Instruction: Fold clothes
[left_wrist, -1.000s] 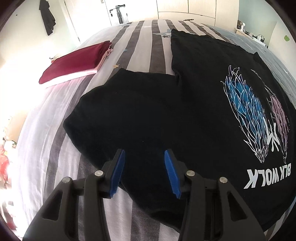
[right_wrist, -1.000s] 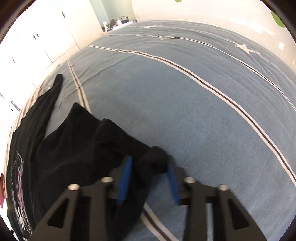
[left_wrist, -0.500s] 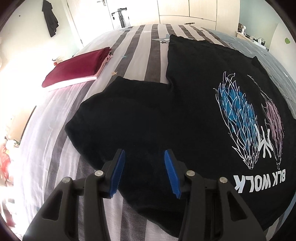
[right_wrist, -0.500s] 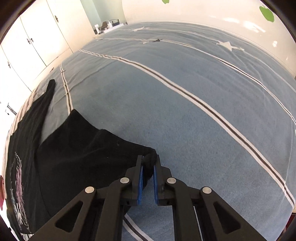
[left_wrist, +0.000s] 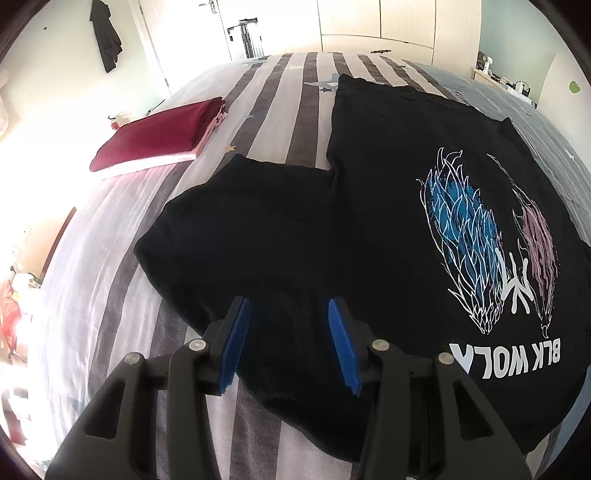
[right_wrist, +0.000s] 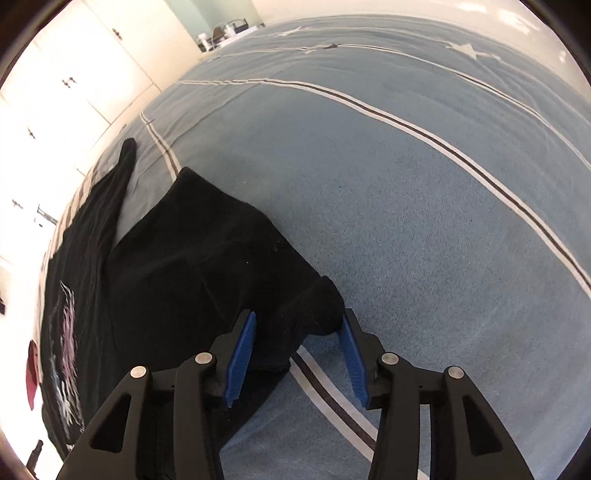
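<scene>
Folded maroon clothes (left_wrist: 159, 134) lie beyond black T-shirt (left_wrist: 369, 221).

**Two wrist cameras, angled down over one bed**

Each fisheye looks forward and steeply down along its own gripper's fingers, close above the bedspread (left_wrist: 280, 110). Both views share the black T-shirt (left_wrist: 369, 221): the left takes in its printed front, the right its sleeve (right_wrist: 221, 266).

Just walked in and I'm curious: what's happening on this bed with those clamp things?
A person is folding clothes with a handheld gripper in each hand. A black T-shirt lies spread on the bed. The right gripper has just been opening, with the sleeve end loose between its pads. The left gripper hangs open over the other sleeve. A folded maroon garment lies aside.
</scene>
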